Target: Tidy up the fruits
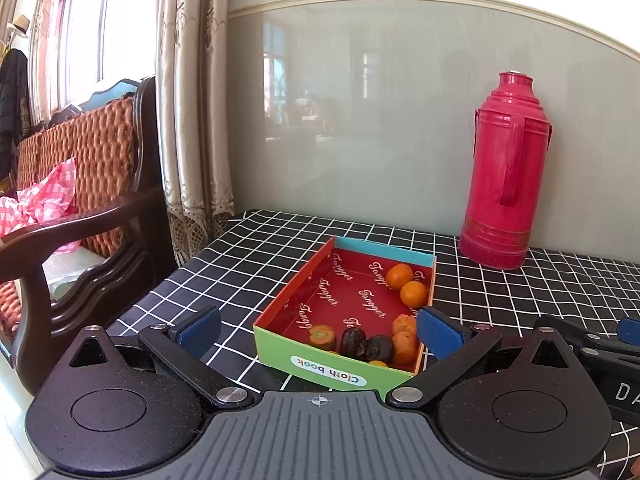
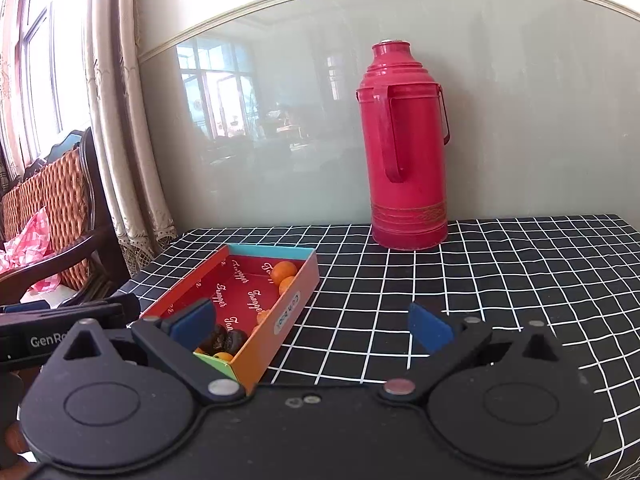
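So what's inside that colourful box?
The box holds two oranges at the far end and, near the front, two dark fruits among several orange ones. Its front wall hides part of the nearest fruit.

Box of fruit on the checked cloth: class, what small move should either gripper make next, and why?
Probably ease both back: the left gripper and right gripper are open and empty, all visible fruit already lies in the box, and none shows on the cloth.

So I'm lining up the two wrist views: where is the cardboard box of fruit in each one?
Left wrist: the box sits at lower centre, short end toward the camera.
Right wrist: the box lies lower left, partly behind the left blue pad.
Shared landmark: the red thermos stands behind the box on its right, against the wall.
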Available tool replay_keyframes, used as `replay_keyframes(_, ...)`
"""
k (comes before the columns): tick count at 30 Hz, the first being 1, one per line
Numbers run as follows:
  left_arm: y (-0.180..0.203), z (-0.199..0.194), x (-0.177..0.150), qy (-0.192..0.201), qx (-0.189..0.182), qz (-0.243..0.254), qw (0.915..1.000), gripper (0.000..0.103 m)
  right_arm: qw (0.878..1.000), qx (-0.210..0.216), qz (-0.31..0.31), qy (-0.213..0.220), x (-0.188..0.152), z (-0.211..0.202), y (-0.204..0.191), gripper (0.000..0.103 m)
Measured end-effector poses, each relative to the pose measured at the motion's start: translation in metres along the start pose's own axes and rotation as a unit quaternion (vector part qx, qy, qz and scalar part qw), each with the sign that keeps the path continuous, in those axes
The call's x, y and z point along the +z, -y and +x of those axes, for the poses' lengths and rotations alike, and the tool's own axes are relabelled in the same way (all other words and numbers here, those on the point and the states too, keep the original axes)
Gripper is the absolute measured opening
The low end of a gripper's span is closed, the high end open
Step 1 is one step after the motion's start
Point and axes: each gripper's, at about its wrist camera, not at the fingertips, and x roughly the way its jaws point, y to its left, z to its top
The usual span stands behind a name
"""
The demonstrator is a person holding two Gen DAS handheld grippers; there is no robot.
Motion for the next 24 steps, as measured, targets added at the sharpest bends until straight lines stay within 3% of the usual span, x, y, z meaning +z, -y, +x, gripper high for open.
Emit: replay_keyframes(24, 0.008, 0.019, -0.001, -0.003, -0.017, 0.008, 0.9998, 0.102, 1.0, -0.005, -0.001, 0.006, 0.004, 0.01, -0.003, 0.097)
